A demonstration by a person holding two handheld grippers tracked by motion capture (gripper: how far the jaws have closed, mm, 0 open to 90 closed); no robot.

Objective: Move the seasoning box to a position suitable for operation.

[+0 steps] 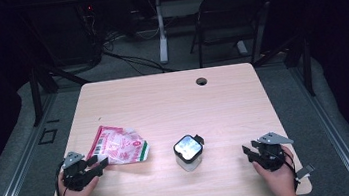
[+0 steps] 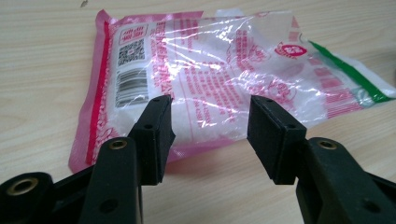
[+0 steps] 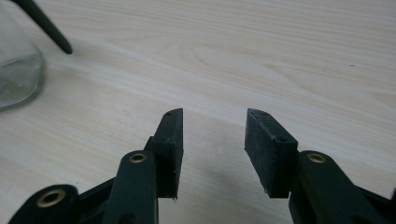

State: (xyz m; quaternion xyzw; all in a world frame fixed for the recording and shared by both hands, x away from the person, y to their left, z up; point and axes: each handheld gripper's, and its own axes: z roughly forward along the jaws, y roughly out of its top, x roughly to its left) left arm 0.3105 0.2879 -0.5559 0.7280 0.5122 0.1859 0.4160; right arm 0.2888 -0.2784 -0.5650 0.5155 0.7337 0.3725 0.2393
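Note:
A pink and white plastic food packet (image 1: 118,145) with a barcode and a green end lies flat on the left part of the wooden table (image 1: 162,99). My left gripper (image 1: 100,161) is open at the packet's near edge; in the left gripper view the packet (image 2: 210,79) lies just beyond the open left gripper (image 2: 210,135), nothing between the pads. A clear glass jar with a black lid (image 1: 188,151) stands at the table's middle front. My right gripper (image 1: 247,150) is open to the jar's right, apart from it. The jar's base (image 3: 16,70) sits at the far left beyond the open right gripper (image 3: 214,140).
A round cable hole (image 1: 201,81) lies near the table's far edge. Beyond the table stand a black folding chair (image 1: 233,15) and a white desk leg (image 1: 160,29) on a floor with cables. Dark frame struts flank both sides.

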